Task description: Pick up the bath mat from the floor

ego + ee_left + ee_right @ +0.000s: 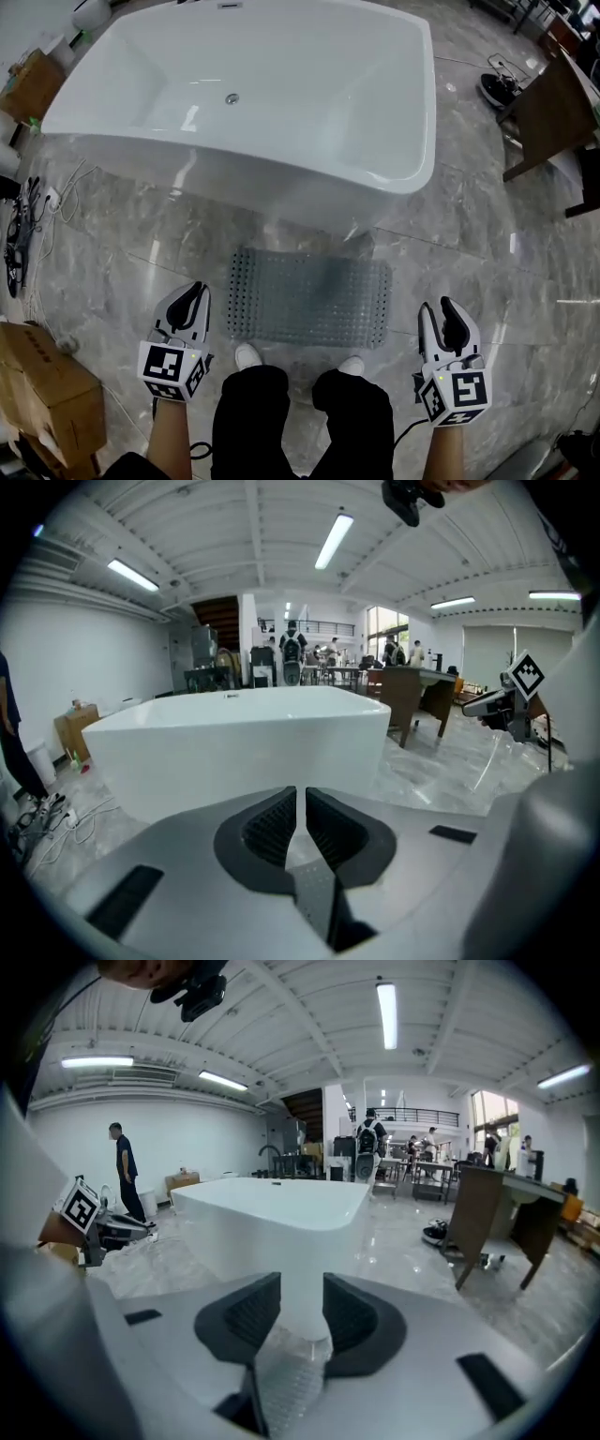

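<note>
just ahead, bath mat [309, 298] flat, between left tool [193, 296], right tool [440, 311]

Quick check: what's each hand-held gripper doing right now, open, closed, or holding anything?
Left hand-held gripper: closed, nothing between its jaws.
Right hand-held gripper: open, holding nothing.
The bath mat lies on the floor, ungripped.
</note>
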`<state>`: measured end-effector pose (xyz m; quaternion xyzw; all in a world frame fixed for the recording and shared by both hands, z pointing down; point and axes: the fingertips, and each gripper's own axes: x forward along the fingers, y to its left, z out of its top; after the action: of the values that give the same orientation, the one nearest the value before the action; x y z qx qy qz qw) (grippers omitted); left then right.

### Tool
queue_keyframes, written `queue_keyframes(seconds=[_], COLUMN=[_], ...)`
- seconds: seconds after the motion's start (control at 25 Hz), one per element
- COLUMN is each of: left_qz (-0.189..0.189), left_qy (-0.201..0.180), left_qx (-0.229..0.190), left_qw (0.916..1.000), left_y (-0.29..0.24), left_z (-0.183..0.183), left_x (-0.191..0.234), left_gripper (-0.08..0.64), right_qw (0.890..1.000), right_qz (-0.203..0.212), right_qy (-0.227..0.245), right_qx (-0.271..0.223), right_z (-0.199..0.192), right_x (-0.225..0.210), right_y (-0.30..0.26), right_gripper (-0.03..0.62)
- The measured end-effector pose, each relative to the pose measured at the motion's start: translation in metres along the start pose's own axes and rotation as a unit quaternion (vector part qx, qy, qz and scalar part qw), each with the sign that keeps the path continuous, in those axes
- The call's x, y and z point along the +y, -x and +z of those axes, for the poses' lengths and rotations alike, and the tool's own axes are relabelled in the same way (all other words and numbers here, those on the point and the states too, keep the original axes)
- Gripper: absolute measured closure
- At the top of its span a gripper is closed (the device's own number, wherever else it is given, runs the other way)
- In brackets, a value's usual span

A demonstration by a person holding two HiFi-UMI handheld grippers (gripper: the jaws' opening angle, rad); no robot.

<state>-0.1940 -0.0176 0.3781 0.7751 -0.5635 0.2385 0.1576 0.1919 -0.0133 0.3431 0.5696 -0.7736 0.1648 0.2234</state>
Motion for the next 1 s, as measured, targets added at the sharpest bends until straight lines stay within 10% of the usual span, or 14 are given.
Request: queue_keyframes(seconds=[0.64,1.0], left_qz=[-0.007,0.022], left_qy=[-0.032,-0.016], left_qx=[0.123,0.182], left_qw=[0.9918,0.9830], left_y=[-0.203,-0.240], left_z=[-0.349,-0.453], left_x=[0.018,0.043], left_gripper=[0.460,0.405], right_qw=[0.993,0.992], right_qz=[0.020,0.017], right_qy=[0.010,-0.012], right_qx=[0.112,0.125], right_z=[-0.371,-0.451], right_x=[-0.011,-0.013], right_y=[-0.202,-0.249], right_gripper=[0.446,0.439])
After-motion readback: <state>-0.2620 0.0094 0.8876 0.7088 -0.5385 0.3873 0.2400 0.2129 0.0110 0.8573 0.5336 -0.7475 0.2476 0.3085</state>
